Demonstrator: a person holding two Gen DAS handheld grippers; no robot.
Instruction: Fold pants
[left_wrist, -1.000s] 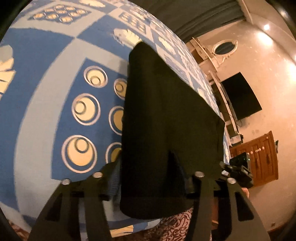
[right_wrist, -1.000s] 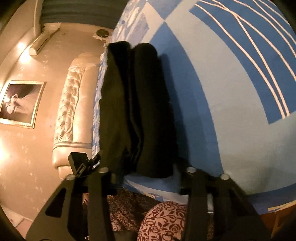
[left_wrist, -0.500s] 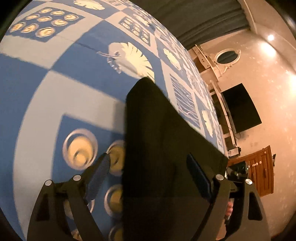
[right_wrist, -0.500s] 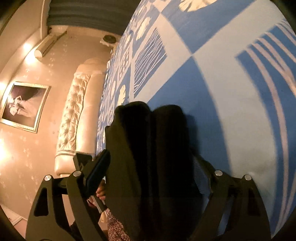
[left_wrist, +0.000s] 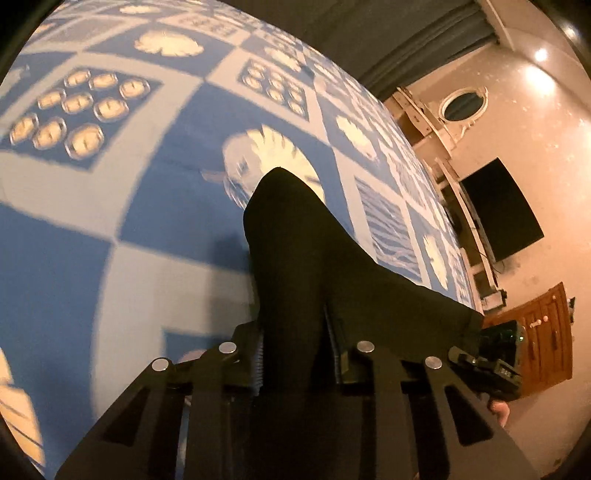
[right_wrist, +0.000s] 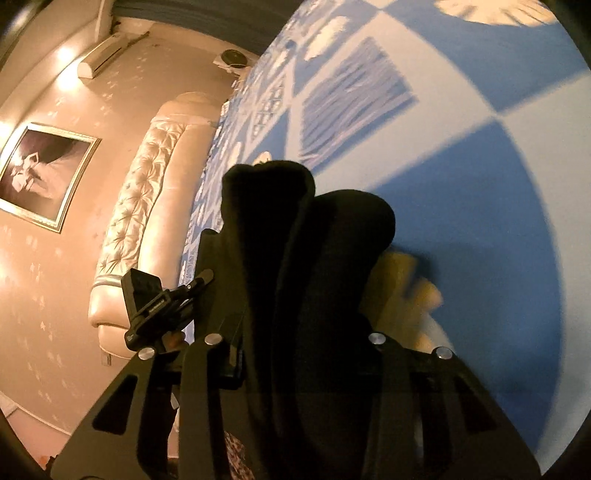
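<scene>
The black pants (left_wrist: 295, 240) lie folded on a blue-and-white patterned bed cover (left_wrist: 110, 184). My left gripper (left_wrist: 295, 354) has its jaws closing, and its ribbed pads (left_wrist: 258, 358) press a bunched edge of the fabric from both sides. In the right wrist view the pants (right_wrist: 314, 240) rise as thick rolled layers over the bed cover (right_wrist: 480, 184). My right gripper (right_wrist: 303, 350) is closing too, with cloth filling the whole gap between its fingers and hiding the right one. The other gripper's body shows at the pants' far side in each view.
A padded cream headboard (right_wrist: 147, 206) runs along the bed's left side, below a framed picture (right_wrist: 40, 173) and a wall air conditioner (right_wrist: 107, 55). In the left wrist view, a dark TV screen (left_wrist: 498, 210) and a wooden cabinet (left_wrist: 535, 332) stand beyond the bed's right edge.
Both grippers opened wide, slid forward over the pants, then closed on the cloth. The fabric now bunches up between the fingers, and more of the bed cover shows beyond it.
</scene>
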